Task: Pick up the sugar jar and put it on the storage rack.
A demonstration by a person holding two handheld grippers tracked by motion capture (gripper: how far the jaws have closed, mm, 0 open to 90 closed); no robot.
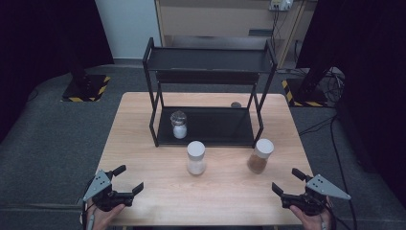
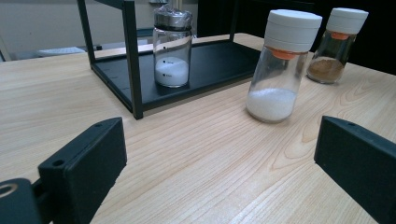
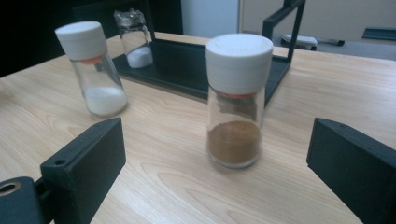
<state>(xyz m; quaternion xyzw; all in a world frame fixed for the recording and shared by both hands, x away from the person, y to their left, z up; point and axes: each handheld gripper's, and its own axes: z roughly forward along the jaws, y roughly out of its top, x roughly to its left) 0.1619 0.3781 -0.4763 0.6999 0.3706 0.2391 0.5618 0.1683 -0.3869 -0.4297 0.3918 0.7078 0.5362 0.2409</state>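
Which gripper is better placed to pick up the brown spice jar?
Probably the right gripper: the brown spice jar stands on its side of the table, centred ahead of its open jaws.

Bare table [image 1: 143,158] before two jars [image 1: 196,157].

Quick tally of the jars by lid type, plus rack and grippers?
White-capped jars: 2 — one with white powder, one with brown powder
Clear-topped jar: 1, on the rack's lower shelf
Black two-tier rack: 1
Grippers: 2, both open — left gripper, right gripper
Total: 6
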